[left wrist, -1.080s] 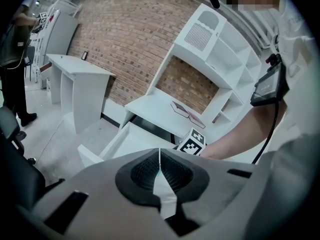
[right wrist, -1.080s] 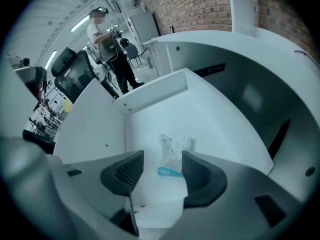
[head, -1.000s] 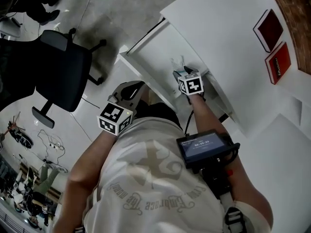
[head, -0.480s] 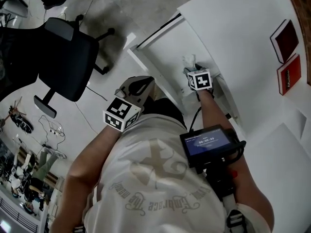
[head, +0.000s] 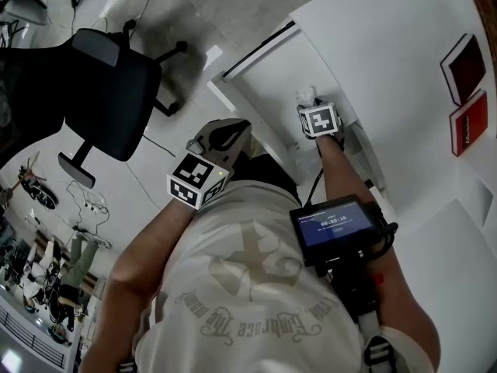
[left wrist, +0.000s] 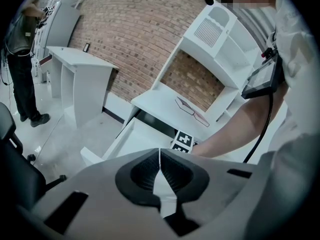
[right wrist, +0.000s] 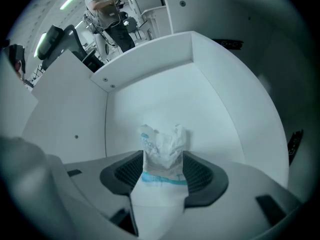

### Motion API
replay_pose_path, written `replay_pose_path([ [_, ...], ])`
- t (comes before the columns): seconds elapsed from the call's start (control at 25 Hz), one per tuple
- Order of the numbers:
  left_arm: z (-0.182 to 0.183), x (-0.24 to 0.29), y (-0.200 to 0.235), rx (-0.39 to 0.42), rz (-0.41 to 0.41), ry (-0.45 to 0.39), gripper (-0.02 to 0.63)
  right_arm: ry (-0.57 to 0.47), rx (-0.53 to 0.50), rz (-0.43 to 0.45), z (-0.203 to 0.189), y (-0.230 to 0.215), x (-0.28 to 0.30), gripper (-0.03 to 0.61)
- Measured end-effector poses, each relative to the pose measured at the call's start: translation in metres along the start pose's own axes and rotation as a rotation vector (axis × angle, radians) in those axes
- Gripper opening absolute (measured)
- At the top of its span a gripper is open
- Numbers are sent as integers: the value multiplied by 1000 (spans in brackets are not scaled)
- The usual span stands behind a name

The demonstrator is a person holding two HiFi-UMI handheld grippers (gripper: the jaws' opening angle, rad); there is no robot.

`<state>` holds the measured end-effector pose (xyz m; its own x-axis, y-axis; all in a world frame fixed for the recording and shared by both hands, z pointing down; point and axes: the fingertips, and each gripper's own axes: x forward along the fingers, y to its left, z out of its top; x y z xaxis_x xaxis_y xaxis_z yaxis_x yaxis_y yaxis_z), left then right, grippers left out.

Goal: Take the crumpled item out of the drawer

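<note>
Nearest the camera, one small screen unit (head: pixel 335 225) hung at the person's chest. The left gripper (left wrist: pixel 160 156), held back at the person's side outside the drawer, had its jaws together with nothing between them. The right gripper (right wrist: pixel 162 170) reached into the one open drawer (right wrist: pixel 150 89), its jaws clamped on the crumpled item (right wrist: pixel 162 146), a white wrapper with blue print that stood up between the pads and appeared clear of the drawer floor.

Change over the preceding second: the right gripper kept to the same part of the drawer, by the desk (head: pixel 388 45) edge, while the white item drew in from just ahead of the jaws to sit close against the marker cube. This suggests that the grasp was completed. The item was still inside the drawer walls, so the withdrawal was not yet done.

Counts: two grippers; one crumpled item; one drawer, otherwise bare where visible. Farther off, two red booklets (head: pixel 466 64) (head: pixel 470 123) lay on the desk, and one office chair (head: pixel 109 92) stood on the floor.
</note>
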<state>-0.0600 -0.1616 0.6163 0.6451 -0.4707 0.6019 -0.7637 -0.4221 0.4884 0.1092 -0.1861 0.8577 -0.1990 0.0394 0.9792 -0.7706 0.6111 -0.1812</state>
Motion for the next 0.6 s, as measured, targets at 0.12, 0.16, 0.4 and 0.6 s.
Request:
replay_pose_path([
  [0.12, 3, -1, 3, -3, 4, -1, 28, 26, -12, -8, -2, 0, 2, 244],
  [0.16, 3, 0, 6, -4, 5, 0, 28, 31, -17, -11, 0, -1, 5, 244],
  [0.4, -1, -5, -8, 4, 3, -3, 28, 39, -28, -42, -9, -2, -3, 241],
  [0.6, 4, -6, -1, 3, 6, -3, 28, 31, -65, -44, 1, -2, -4, 213],
])
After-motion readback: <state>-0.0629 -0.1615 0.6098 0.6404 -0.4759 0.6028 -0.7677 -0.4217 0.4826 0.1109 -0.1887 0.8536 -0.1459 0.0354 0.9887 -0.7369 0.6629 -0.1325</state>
